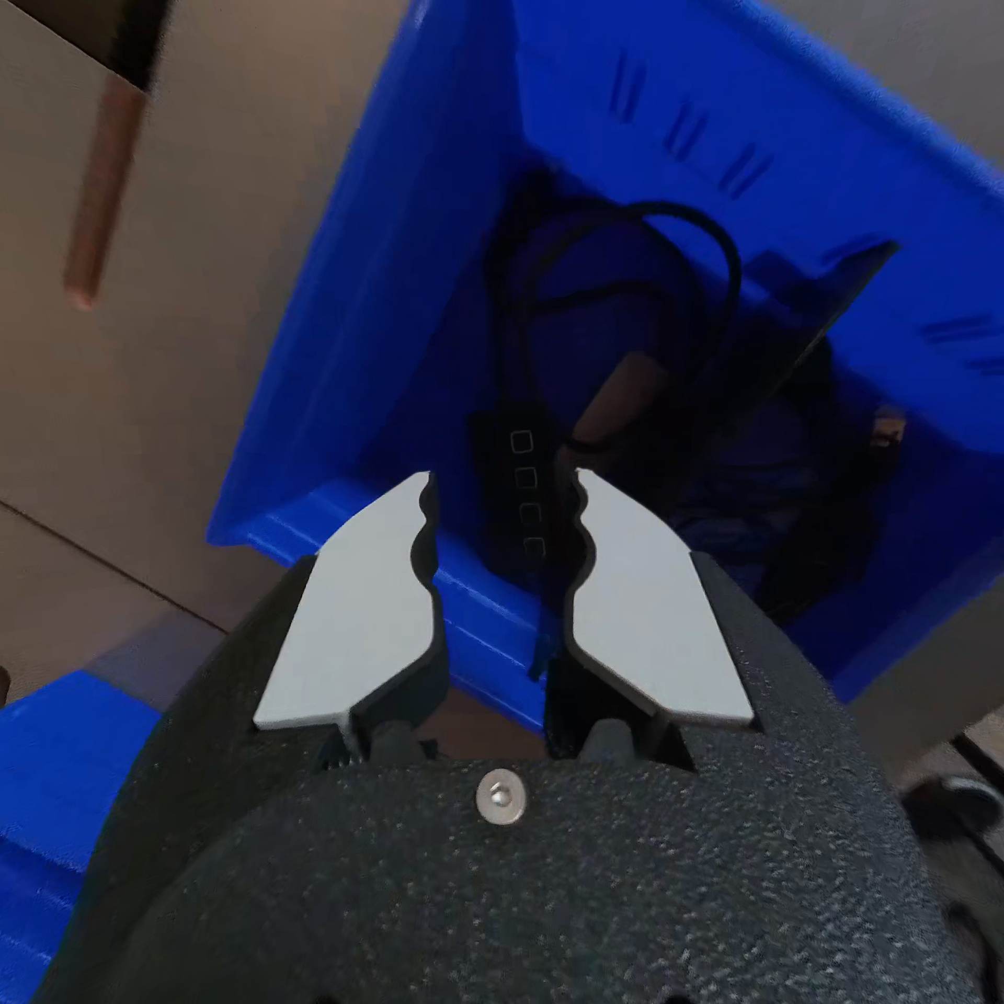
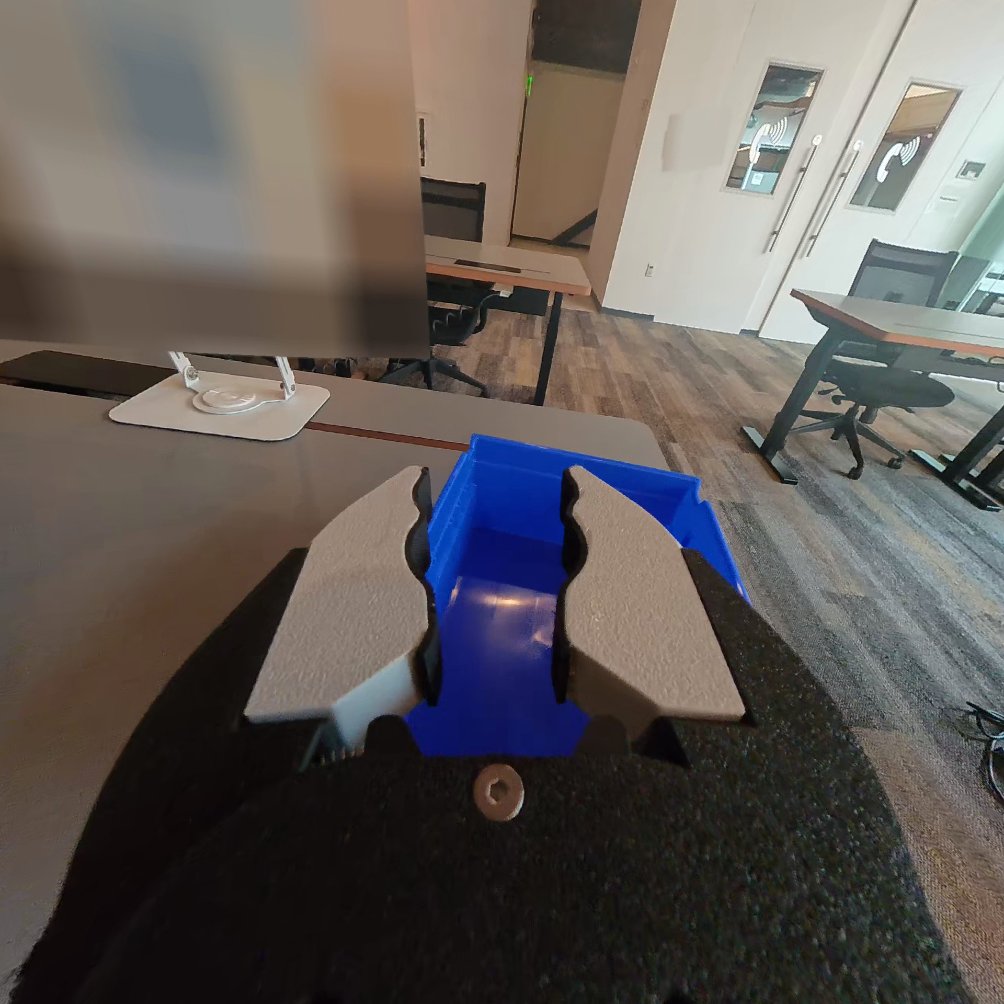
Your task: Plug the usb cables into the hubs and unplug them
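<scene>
Now my left gripper (image 1: 502, 502) is open, pointing into the blue plastic bin (image 1: 380, 271). The small black hub (image 1: 519, 489) at mid-frame looks light and hard; I'd pinch its sides. My right gripper (image 2: 494, 505) is open too.

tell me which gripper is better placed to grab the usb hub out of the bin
Left. The left gripper is open, with the black usb hub lined up between its fingers in the blue bin. The right gripper faces an empty blue bin.
</scene>
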The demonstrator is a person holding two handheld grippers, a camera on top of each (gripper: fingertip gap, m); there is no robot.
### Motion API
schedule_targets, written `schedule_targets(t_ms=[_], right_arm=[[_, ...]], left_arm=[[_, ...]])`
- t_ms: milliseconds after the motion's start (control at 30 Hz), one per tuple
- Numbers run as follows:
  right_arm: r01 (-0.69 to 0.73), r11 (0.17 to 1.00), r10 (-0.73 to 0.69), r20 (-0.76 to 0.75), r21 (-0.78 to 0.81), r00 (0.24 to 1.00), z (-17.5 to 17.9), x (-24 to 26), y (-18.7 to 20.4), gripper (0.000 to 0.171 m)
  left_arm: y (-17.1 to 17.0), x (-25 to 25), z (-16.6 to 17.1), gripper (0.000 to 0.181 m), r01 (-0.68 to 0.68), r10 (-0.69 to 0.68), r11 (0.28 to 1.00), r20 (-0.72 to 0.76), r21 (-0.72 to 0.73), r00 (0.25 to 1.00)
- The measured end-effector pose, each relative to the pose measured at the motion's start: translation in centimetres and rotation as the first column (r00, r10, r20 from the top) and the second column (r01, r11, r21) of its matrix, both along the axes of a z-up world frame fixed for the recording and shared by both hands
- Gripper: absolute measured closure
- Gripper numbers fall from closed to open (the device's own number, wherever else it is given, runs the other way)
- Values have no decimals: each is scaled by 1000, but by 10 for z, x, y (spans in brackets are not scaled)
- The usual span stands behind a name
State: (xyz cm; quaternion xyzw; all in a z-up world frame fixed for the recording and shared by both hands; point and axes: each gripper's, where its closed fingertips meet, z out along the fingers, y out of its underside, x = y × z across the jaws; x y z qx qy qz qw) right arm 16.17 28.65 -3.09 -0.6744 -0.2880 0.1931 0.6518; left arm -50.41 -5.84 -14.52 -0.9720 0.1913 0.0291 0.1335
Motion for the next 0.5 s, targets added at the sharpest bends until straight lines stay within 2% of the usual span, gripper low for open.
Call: schedule_targets(t_ms=[233, 500], right_arm=[[-4, 1000, 4, 3, -4, 1000, -5, -14, 5, 128], [2, 1000, -2, -4, 7, 1000, -5, -16, 10, 132]], left_arm=[[-9, -10, -43, 123, 23, -30, 965, -23, -261, 999], [-16, -16, -70, 108, -15, -5, 922, -50, -386, 999]])
